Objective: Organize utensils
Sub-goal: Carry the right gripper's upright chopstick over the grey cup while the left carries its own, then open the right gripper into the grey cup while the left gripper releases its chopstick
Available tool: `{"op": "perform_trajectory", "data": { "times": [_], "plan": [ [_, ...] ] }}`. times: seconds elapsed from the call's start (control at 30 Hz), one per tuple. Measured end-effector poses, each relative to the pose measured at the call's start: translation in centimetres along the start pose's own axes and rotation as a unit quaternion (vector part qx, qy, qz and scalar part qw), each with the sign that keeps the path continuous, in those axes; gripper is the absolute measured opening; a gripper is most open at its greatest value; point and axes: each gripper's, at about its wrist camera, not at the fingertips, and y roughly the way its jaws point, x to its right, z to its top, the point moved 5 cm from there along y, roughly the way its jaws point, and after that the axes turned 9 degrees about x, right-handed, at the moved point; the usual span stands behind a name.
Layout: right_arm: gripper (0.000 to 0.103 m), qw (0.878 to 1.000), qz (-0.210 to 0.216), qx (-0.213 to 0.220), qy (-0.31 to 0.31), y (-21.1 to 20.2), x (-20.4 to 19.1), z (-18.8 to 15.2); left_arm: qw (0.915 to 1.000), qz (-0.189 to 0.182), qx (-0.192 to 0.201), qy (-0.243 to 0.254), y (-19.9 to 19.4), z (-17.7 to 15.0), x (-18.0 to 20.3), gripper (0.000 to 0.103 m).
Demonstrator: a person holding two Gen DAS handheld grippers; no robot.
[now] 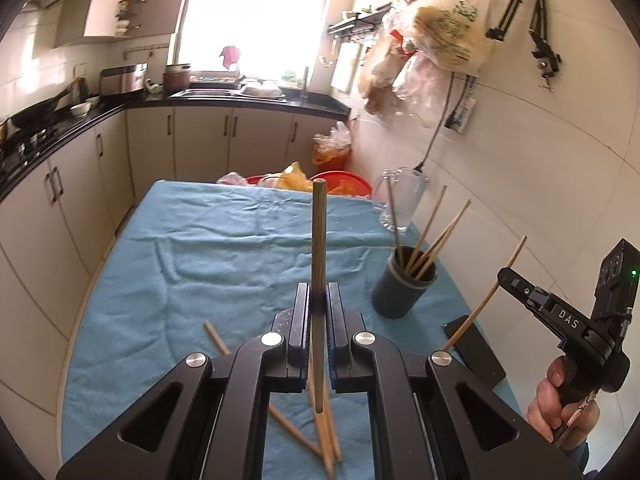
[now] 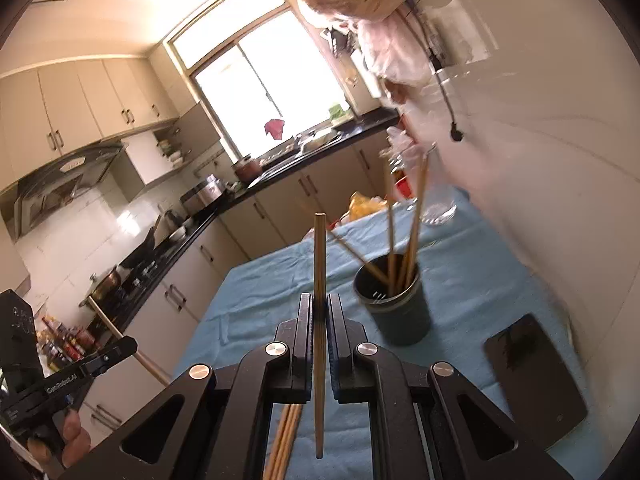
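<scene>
Chopstick (image 1: 319,248) upright, pinched in each gripper — left gripper (image 1: 319,300), right gripper (image 2: 319,312) — both tilted downward

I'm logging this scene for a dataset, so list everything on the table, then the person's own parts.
tablecloth: one, blue, covering the table
holder: one, dark grey, right side of the cloth
chopsticks in holder: several, wooden, leaning
loose chopsticks: a few, wooden, near edge of the cloth
glass jug: one, clear, behind the holder
black slab: one, near right of the cloth
left gripper: jaws shut on one chopstick
right gripper: jaws shut on another chopstick
hand: one, holding the right gripper
</scene>
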Motion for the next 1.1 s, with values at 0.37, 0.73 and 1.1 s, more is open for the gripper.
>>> {"op": "perform_trajectory", "data": {
  "times": [0.37,0.73,1.1],
  "plan": [
    [0.006,0.999,-0.022,0.047,0.014,-1.7,2.4,5.1,0.9990,-0.035,0.008,0.026,2.7,3.6,5.6,0.006],
    [0.006,0.993,-0.049,0.101,0.038,-1.6,4.6,11.7,0.9973,-0.051,0.031,0.043,6.7,9.8,10.5,0.006],
    [0.006,0.989,-0.081,0.111,0.052,2.8,7.2,14.1,0.9975,-0.065,0.023,0.012,12.8,11.0,12.2,0.006]
  ]
}}
